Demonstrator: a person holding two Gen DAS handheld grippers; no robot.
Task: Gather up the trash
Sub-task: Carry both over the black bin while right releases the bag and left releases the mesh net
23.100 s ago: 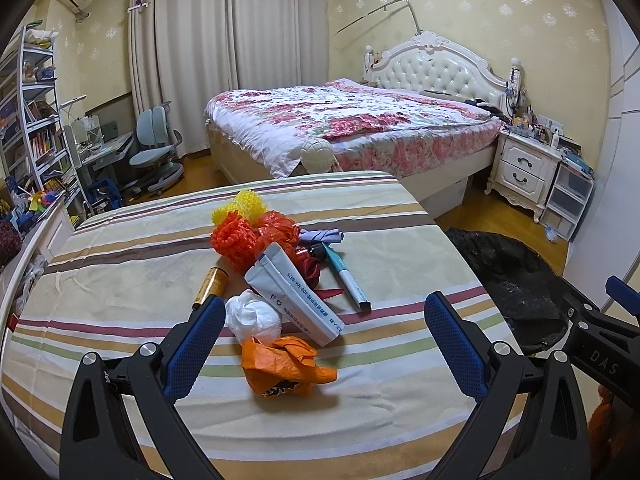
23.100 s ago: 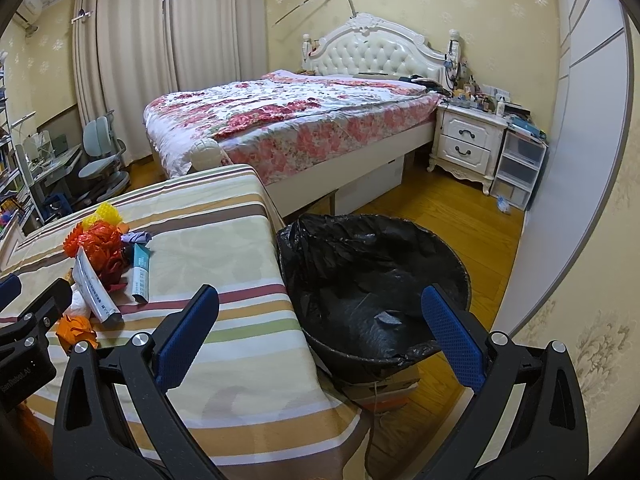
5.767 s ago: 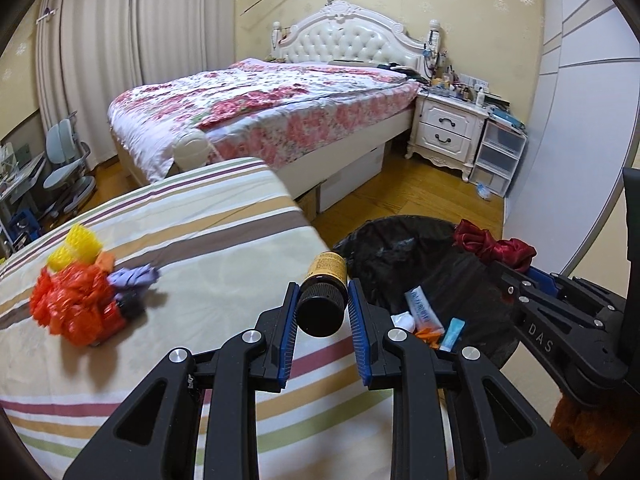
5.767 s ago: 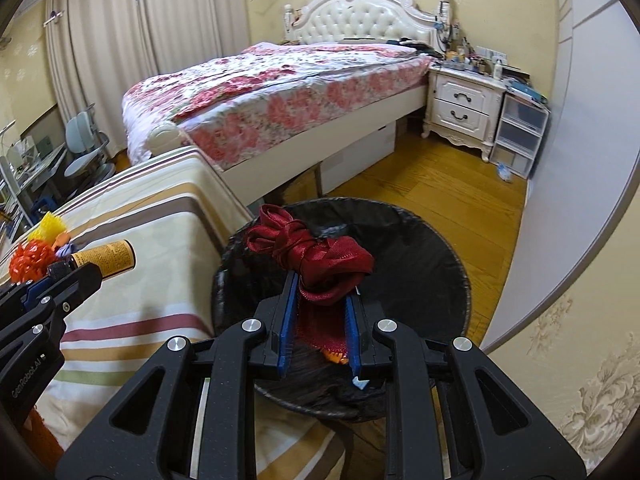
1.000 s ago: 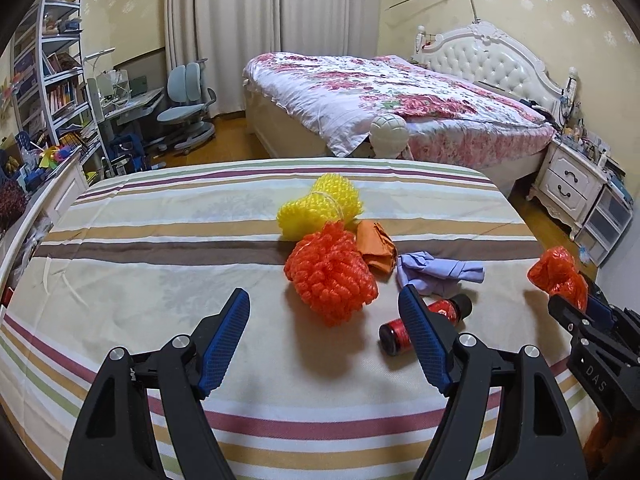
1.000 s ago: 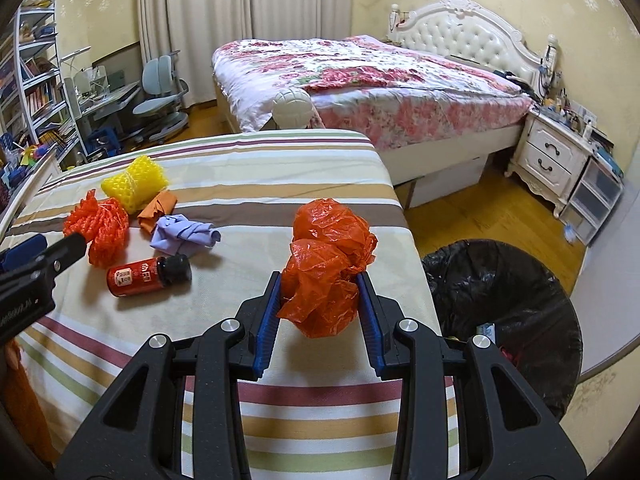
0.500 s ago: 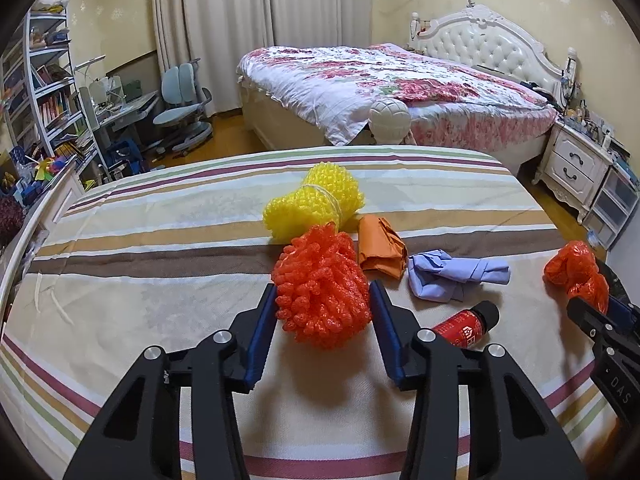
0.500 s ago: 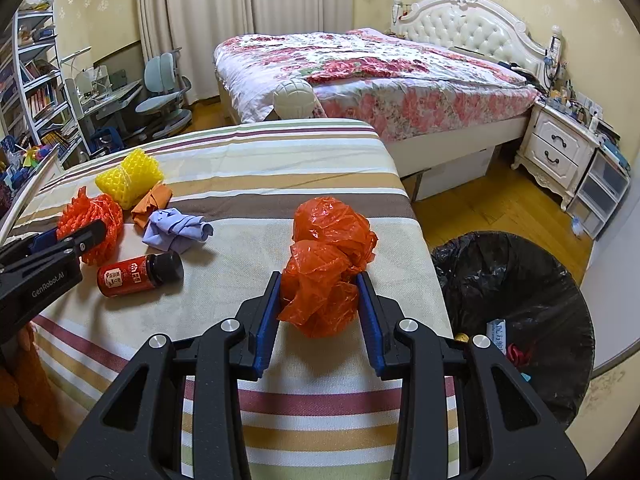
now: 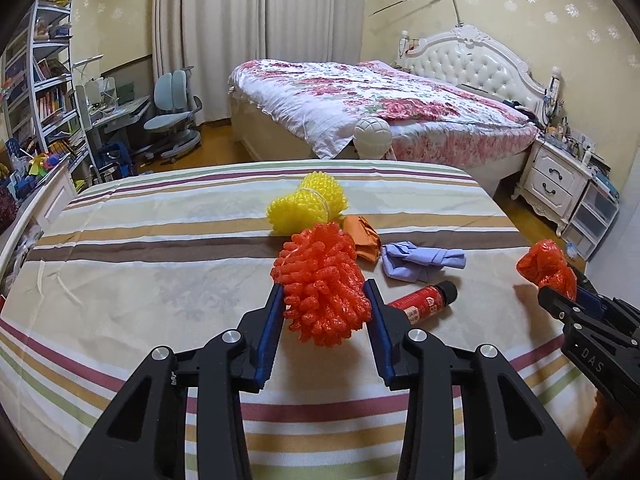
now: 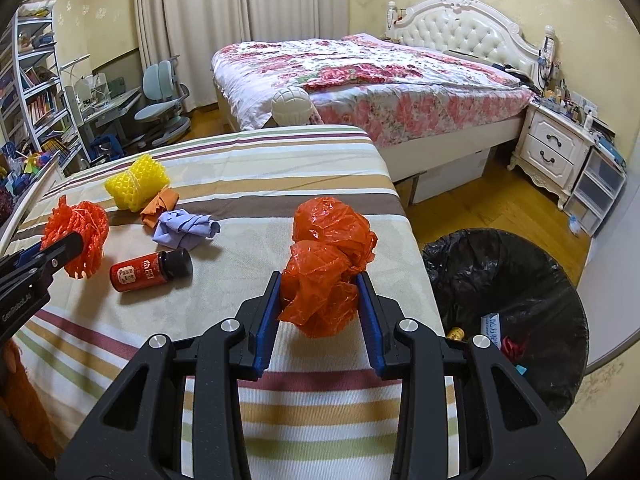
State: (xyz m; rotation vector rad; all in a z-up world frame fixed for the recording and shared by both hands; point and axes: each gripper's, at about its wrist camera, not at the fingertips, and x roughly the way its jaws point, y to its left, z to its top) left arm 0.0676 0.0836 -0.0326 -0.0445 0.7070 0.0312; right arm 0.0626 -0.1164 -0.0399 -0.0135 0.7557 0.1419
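orange foam net [image 9: 322, 286] is now pinched as the left gripper [image 9: 323, 308] has just been closing; right gripper [image 10: 318, 302] grips the crumpled orange bag [image 10: 326, 276], both bound for the bin [image 10: 560, 280].

You have 2 foam nets, 1 orange [image 9: 322, 284] and 1 yellow [image 9: 306, 208]; 1 crumpled orange bag [image 10: 326, 268]; 1 red bottle [image 10: 150, 270]; 1 lilac cloth [image 10: 184, 228]; 1 orange wrapper [image 10: 158, 206]; 1 bin [image 10: 516, 280].
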